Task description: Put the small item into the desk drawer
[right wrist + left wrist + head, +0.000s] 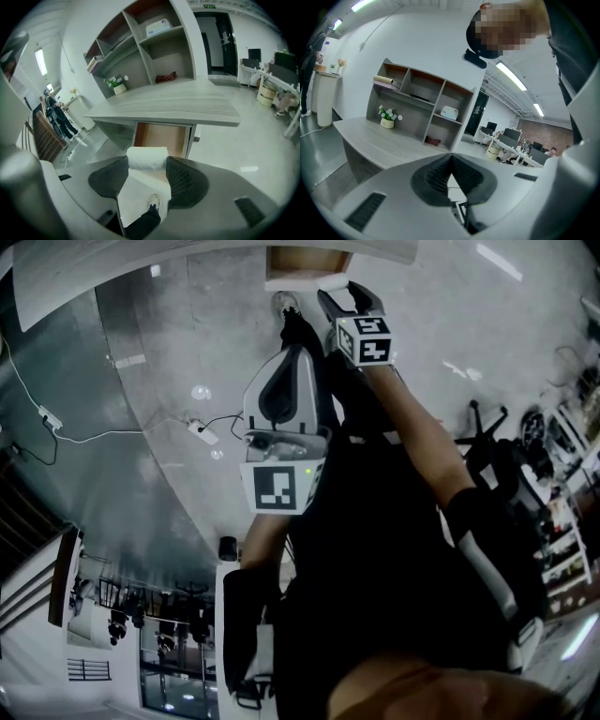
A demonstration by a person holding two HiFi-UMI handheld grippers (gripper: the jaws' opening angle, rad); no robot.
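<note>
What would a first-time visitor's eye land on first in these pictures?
A white roll is clamped between the right gripper's jaws, with an open drawer beyond it under the grey desk. The left gripper is shut and empty, facing the desk's shelf unit.

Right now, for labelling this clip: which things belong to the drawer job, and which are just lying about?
Job: white roll, clamped in the right gripper; open desk drawer under the desktop.
Lying about: potted flowers on the desk; dark red item and white box in the shelf compartments; power strip on the floor.
</note>
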